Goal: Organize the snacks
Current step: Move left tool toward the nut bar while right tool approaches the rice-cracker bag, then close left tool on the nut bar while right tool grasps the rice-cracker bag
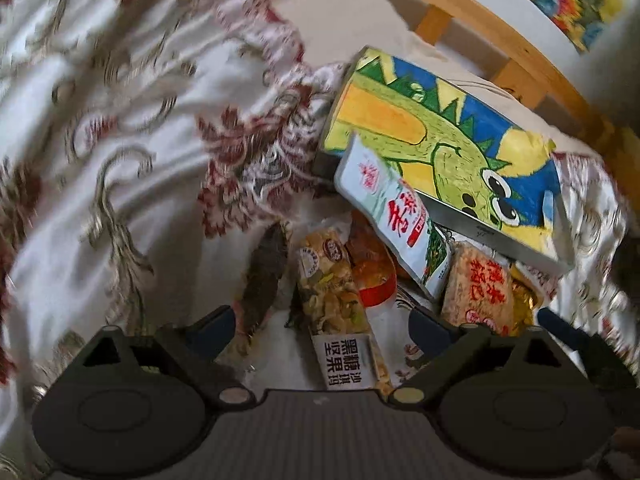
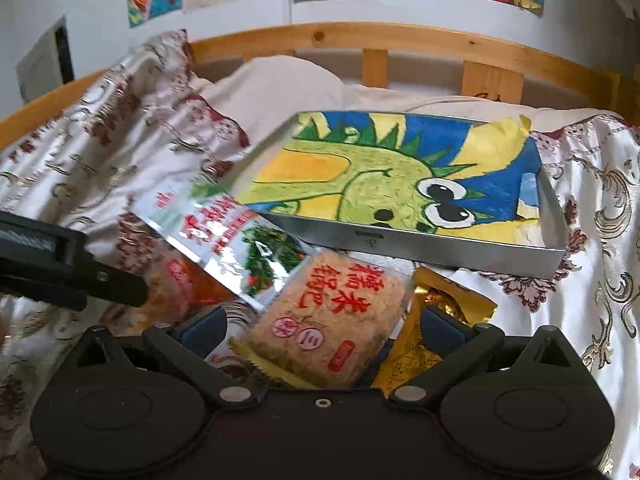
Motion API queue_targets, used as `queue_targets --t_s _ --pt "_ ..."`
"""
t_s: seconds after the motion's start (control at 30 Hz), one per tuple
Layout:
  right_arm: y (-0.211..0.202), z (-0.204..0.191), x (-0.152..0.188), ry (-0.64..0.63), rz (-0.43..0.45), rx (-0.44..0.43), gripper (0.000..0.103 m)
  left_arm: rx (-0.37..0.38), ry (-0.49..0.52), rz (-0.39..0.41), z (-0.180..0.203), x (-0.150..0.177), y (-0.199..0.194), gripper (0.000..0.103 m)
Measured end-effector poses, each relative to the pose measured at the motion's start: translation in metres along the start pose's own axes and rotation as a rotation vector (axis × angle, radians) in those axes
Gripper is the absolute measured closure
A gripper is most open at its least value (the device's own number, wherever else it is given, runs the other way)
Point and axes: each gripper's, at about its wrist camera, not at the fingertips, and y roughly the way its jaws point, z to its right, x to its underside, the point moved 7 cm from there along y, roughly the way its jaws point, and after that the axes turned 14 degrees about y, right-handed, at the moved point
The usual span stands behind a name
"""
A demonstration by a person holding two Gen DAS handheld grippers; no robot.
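Rice-cracker packet (image 2: pixel 332 324) lies on the bed just in front of the metal tray (image 2: pixel 400 248), between the spread fingers of the right gripper (image 2: pixel 320 330); not yet gripped. Left gripper (image 1: pixel 320 326) released, over the nut-brittle bar (image 1: pixel 340 304). Judged step: picking. Next: close, lift into tray.

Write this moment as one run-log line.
left gripper: open over nut bar | right gripper: open around rice cracker | tray: no snacks
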Motion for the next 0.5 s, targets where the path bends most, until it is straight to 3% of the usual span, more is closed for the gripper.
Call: queue_targets --t_s 0.27,0.4,0.5 --pt "0.022 -0.003 0.004 0.049 -0.033 0.013 0.005 0.06 -0.039 -0.019 0.0 0.002 0.01 0.025" --pt "0.029 -0.008 0.008 0.028 -0.028 0.047 0.01 0.089 -0.048 -0.02 0.003 0.003 0.014 0.045" --pt "0.031 -0.009 0.008 0.021 -0.015 0.059 0.011 0.111 -0.07 -0.035 0.004 0.006 0.019 0.054"
